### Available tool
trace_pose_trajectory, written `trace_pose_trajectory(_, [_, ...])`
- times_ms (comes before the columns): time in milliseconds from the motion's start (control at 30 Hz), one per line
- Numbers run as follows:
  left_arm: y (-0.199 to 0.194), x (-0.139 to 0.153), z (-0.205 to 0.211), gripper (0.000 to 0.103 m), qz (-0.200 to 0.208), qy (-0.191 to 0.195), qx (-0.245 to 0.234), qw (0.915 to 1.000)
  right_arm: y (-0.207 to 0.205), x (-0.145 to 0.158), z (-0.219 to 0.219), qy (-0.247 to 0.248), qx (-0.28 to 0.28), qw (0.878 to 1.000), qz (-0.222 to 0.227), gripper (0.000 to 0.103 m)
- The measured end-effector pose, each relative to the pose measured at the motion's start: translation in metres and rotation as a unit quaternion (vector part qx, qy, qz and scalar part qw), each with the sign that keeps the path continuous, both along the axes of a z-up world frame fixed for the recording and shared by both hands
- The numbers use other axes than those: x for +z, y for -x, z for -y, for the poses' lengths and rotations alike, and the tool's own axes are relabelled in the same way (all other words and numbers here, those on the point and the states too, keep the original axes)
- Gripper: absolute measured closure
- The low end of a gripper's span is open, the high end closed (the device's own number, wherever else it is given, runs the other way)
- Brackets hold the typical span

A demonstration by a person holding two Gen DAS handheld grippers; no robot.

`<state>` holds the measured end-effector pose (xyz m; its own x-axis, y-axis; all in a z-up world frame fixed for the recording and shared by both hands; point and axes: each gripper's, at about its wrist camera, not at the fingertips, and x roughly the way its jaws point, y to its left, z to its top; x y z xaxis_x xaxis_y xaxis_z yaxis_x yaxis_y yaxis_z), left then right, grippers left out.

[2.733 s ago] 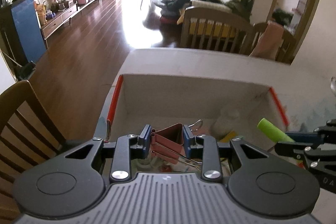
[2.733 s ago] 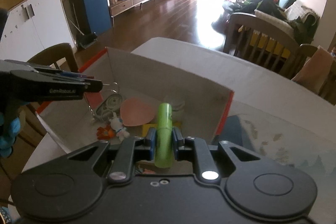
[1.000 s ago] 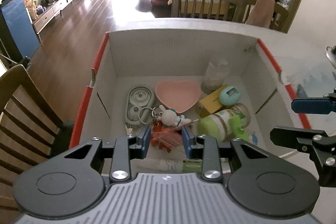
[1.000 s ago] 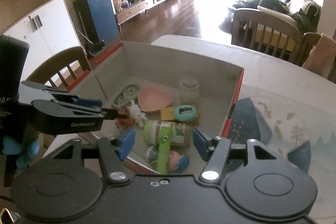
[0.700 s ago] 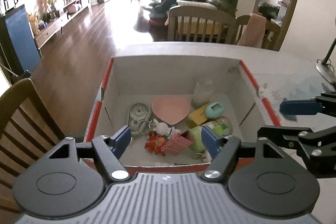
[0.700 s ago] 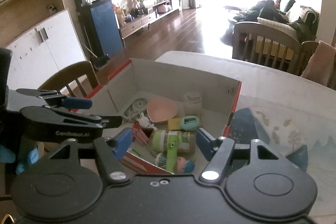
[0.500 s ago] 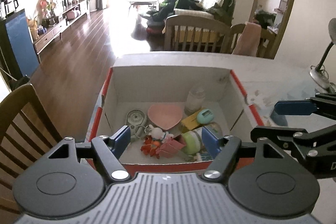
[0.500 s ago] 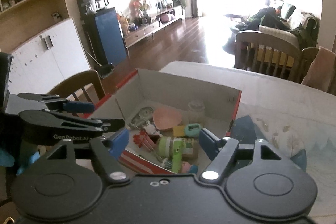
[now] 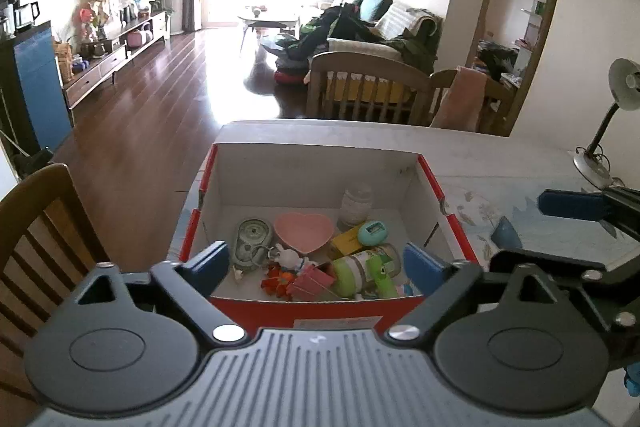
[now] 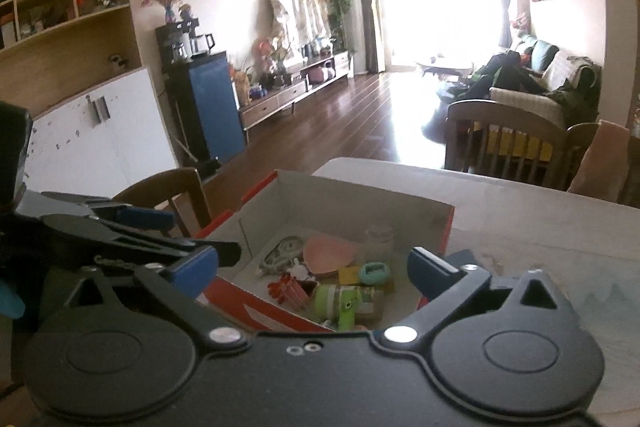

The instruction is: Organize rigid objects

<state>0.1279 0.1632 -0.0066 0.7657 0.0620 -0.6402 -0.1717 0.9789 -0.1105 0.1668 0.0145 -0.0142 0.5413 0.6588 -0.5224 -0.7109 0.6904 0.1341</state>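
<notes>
Red-edged box (image 9: pixel 448 215) is filling; left gripper (image 9: pixel 316 263) and right gripper (image 10: pixel 312 269) gape empty, jaws just opened; lift clear before seeking more.

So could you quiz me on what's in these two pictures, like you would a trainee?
1. True or false: the left gripper holds something.
2. Where does the pink heart-shaped dish lie: A on the table, B in the red box, C on a chair?
3. What colour is the toy lying across the jar?

Key: 1 false, both it and the right gripper gape empty; 2 B; 3 green.
</notes>
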Motion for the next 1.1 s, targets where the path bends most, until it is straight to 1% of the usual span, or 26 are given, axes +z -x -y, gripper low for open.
trace_pose_trajectory(33, [0.001,0.001,0.0,0.001,0.002,0.002,0.0,1.0,0.001,0.0,0.001,-0.002,-0.003,1.0,0.002,0.001])
trace_pose_trajectory(200, [0.005,0.002,0.001,0.001,0.003,0.002,0.003,1.0,0.004,-0.001,0.005,-0.002,-0.014,1.0,0.006,0.0])
trace_pose_trajectory(367, [0.013,0.008,0.008,0.001,0.011,-0.026,0.006,0.9996,0.01,-0.003,0.01,-0.008,-0.021,1.0,0.002,0.0])
trace_pose_trajectory(567, [0.02,0.013,0.014,0.001,0.018,-0.04,0.009,0.999,0.012,-0.004,0.015,-0.011,-0.027,1.0,0.002,0.0])
trace_pose_trajectory(767, [0.02,0.013,0.017,0.001,0.017,-0.034,0.003,0.9993,0.016,-0.005,0.018,-0.011,-0.031,0.999,0.001,0.0])
trace_pose_trajectory(1033, [0.017,0.01,0.028,0.001,0.023,-0.06,-0.007,0.998,0.018,-0.005,0.024,-0.009,-0.041,0.999,0.001,0.0])
trace_pose_trajectory(1100, [0.016,0.01,0.03,0.001,0.023,-0.06,-0.008,0.9979,0.016,-0.006,0.028,-0.008,-0.045,0.999,-0.001,0.0])
